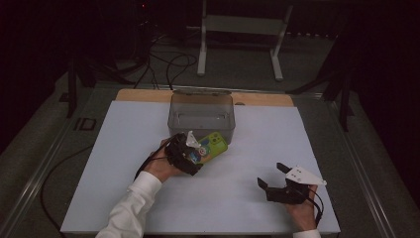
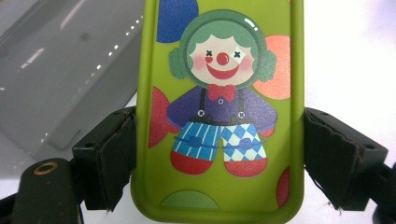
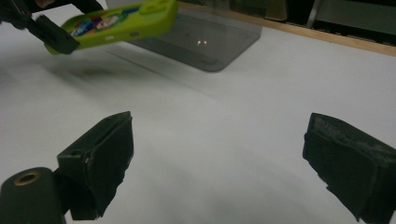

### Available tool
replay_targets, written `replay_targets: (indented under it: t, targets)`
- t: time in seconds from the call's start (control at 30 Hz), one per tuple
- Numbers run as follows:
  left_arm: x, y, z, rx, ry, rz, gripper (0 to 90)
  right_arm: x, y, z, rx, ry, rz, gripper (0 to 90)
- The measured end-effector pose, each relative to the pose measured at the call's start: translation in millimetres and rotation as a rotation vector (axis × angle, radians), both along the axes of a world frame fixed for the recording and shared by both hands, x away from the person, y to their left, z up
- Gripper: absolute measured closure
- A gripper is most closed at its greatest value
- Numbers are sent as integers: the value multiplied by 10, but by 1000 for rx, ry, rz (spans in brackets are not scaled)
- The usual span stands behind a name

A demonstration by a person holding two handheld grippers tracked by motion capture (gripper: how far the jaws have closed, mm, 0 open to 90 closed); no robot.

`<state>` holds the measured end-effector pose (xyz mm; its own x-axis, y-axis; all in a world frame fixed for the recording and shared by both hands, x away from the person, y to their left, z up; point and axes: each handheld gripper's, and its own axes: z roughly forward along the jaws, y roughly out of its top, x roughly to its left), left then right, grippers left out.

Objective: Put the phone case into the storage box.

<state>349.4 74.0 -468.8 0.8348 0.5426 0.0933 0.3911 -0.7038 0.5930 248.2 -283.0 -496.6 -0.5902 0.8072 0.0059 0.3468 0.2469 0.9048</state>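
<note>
Lime-green phone case [image 2: 219, 112], rounded at the corners, printed with a clown: green hair, red nose, red bow tie, purple top, blue striped and diamond-checked trousers, red shoes, coloured balloons around. Clamped by its two long edges between the black fingers [image 2: 109, 156] of the left gripper [image 1: 190, 154]. Held clear of the white desk [image 1: 148, 124], near level, printed face up, just before the grey box [image 1: 201, 115] near the desk's far edge, a shadow beneath.
</note>
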Motion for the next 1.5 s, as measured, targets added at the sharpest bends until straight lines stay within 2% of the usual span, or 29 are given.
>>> replay_targets:
  t: [0.17, 0.2, 0.33, 0.43, 0.5, 0.63, 0.83, 0.97, 1.17, 1.2, 1.27, 1.4, 1.5]
  targets:
    - [-39, 58, 36, -19, -18, 18, 165, 0, 7, -1, 1, 3, -1, 90]
    - [-75, 106, 64, -39, -31, 31, 165, 0, 7, -1, 1, 3, -1, 90]
    - [-163, 199, 94, -55, -69, 61, 165, 2, 11, -5, -3, 1, 0, 90]
    - [-182, 252, 104, -65, -75, 74, 165, 1, 14, -5, 0, 2, -1, 90]
    - [-215, 335, 108, -87, -93, 116, 165, 4, 17, -7, 2, 2, -1, 90]
    - [-251, 417, 113, -104, -111, 150, 165, 6, 19, -10, 1, 2, -1, 90]
    - [-346, 595, 129, -163, -163, 244, 165, 12, 40, -20, -1, 9, -2, 90]
    - [-386, 670, 133, -191, -190, 286, 165, 18, 47, -23, 1, 12, 0, 90]
    - [-443, 725, 139, -228, -225, 331, 164, 27, 58, -23, 16, 15, 0, 90]
    - [-459, 745, 142, -243, -232, 343, 164, 29, 57, -18, 39, 21, 0, 90]
    - [-467, 761, 154, -239, -244, 356, 164, 34, 54, -16, 48, 19, -3, 90]
    - [-488, 790, 159, -268, -255, 381, 164, 38, 57, -14, 52, 22, -2, 90]
    - [-510, 817, 143, -277, -265, 403, 164, 43, 76, -9, 75, 32, 2, 90]
